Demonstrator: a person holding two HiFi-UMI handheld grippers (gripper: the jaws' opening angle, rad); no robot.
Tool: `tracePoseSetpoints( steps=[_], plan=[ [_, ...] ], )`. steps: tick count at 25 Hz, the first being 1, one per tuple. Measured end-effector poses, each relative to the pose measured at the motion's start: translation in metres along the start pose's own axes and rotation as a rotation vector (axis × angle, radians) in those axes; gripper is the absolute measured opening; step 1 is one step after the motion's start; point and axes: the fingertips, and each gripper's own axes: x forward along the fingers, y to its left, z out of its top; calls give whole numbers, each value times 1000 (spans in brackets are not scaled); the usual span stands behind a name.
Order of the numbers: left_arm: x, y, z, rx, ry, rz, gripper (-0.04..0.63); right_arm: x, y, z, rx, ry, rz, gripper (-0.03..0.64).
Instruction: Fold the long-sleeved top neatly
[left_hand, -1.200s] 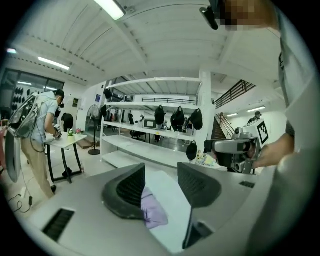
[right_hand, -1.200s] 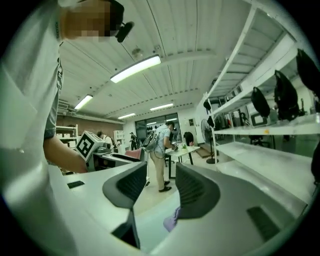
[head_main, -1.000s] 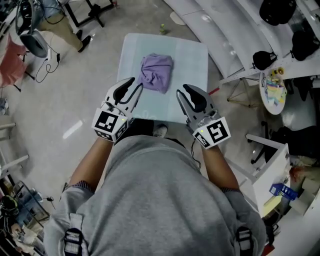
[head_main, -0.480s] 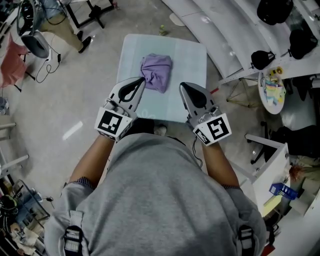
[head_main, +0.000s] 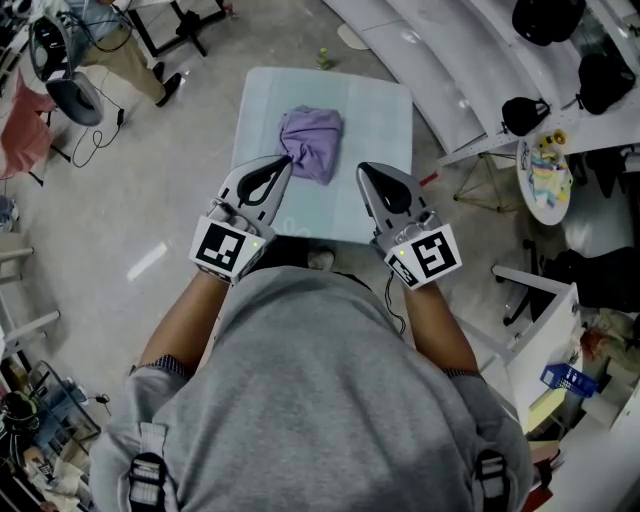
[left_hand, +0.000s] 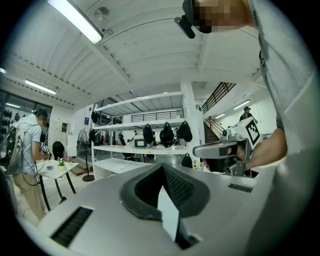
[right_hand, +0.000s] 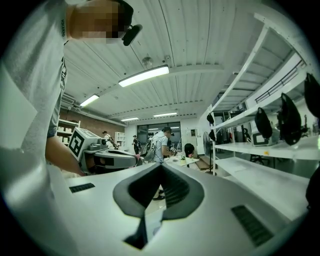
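We record one long-sleeved top, purple, bunched in a crumpled heap whose sleeves we cannot tell apart. It lies on the far middle of the one pale blue desk. We count two grippers. The left hand-held gripper is clenched on nothing, its tip appearing just beside the top's near left edge. The right hand-held gripper is likewise clenched and empty, over the desk's near right part, apart from the top.
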Motion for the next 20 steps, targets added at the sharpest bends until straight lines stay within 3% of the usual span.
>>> tracePoseSetpoints(
  steps=[20],
  plan=[
    [-1, -5, -1, -19, 3, 18, 15, -10, -3, -1, -19, 7, -12, 6]
  ],
)
